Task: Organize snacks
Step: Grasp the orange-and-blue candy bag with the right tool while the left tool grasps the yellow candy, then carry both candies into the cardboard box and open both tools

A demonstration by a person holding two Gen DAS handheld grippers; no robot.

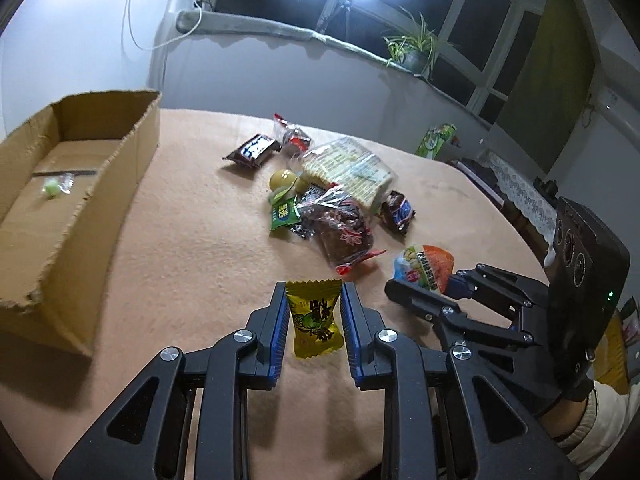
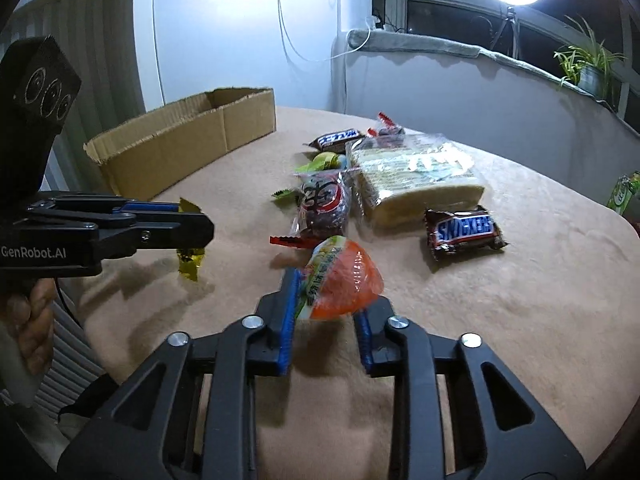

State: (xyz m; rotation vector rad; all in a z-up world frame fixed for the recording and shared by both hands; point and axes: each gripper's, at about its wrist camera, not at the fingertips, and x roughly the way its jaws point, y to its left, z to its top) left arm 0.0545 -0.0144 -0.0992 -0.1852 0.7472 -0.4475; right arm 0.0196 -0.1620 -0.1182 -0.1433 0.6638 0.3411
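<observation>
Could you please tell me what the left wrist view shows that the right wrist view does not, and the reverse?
Only the left wrist view shows inside the cardboard box, where a small green candy lies. Only the right wrist view shows the Snickers bar label. Both show the left tool shut on the yellow candy and the right tool shut on the orange packet.

Counting two Snickers bars (image 2: 464, 232) (image 2: 338, 140), one cracker pack (image 2: 416, 176), one cardboard box (image 1: 100, 184) sitting at 10 o'clock, two tools (image 1: 314, 320) (image 2: 328, 320) each holding one snack.

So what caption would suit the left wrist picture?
Left gripper clamps a yellow candy above the table, cardboard box waiting to one side.
</observation>
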